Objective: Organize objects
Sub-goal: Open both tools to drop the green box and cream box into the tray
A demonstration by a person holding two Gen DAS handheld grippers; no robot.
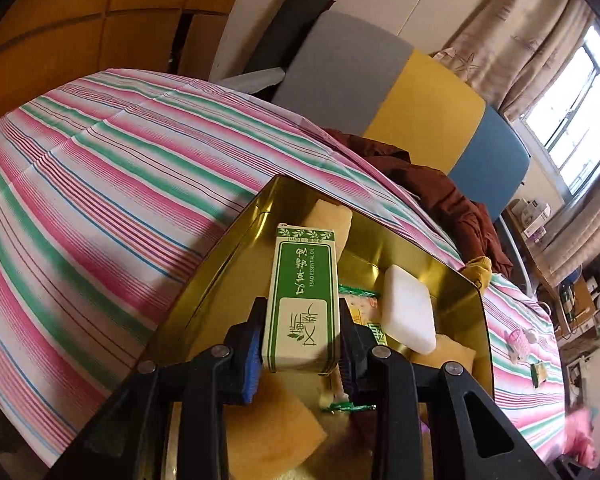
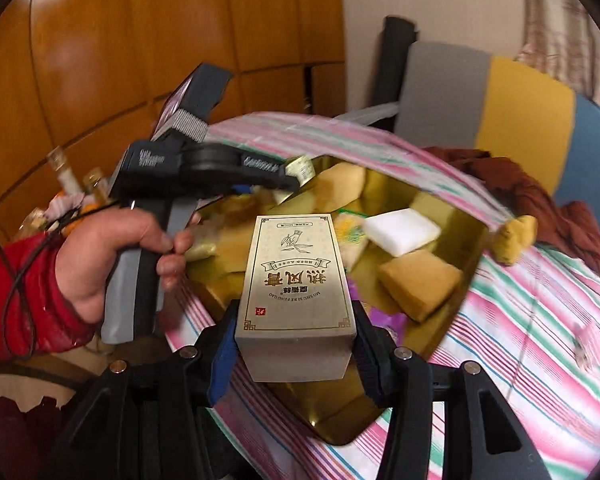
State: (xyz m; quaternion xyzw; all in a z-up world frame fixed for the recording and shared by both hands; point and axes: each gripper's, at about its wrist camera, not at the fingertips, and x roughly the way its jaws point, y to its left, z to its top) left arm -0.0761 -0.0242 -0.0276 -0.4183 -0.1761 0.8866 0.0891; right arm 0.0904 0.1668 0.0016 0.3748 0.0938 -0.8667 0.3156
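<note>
Both claws tilted down, gripping boxes.

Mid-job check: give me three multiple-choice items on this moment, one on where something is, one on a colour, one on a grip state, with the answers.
1. Where does the white block lie?
A. inside the gold tin
B. on the striped cloth
C. on the chair

2. What colour is the print on the box in the left tongs?
A. red
B. green
C. blue

3. What state are the right tongs in?
A. open and empty
B. shut with nothing between them
C. shut on the silver box

Answers:
1 A, it rests within the tin's walls in both views.
2 B, green panels and leaves on white.
3 C, both pads press the box's sides.
</note>
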